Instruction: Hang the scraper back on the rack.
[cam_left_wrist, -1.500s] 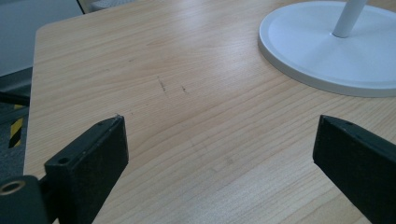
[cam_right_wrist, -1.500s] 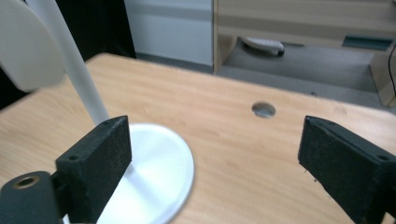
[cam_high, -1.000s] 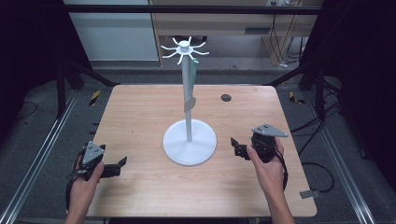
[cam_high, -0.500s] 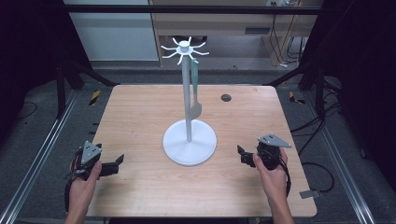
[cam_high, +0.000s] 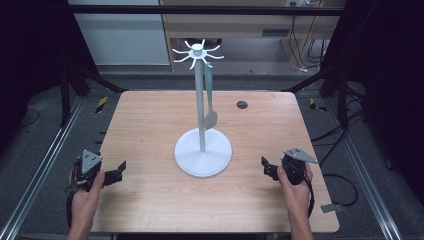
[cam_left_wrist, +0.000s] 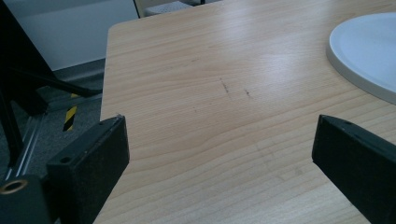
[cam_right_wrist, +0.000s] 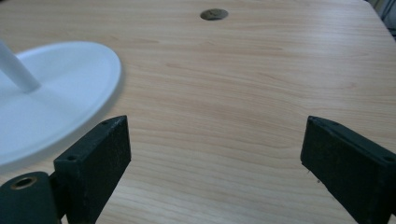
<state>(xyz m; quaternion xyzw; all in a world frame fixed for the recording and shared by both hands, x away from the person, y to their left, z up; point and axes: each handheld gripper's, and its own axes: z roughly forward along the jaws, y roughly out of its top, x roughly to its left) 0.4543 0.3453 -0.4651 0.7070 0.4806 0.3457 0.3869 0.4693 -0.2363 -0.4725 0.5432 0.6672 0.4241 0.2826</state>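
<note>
One table (cam_high: 150, 130). One white stand (cam_high: 202, 150) at centre, one green spatula (cam_high: 210, 97) hanging from its top hooks. Two grippers: right gripper (cam_high: 267, 169) has drawn back toward the near edge since earlier; left gripper (cam_high: 117, 172) barely shifted. Both jaws wide apart, holding nothing. One grommet (cam_high: 242, 104).
</note>
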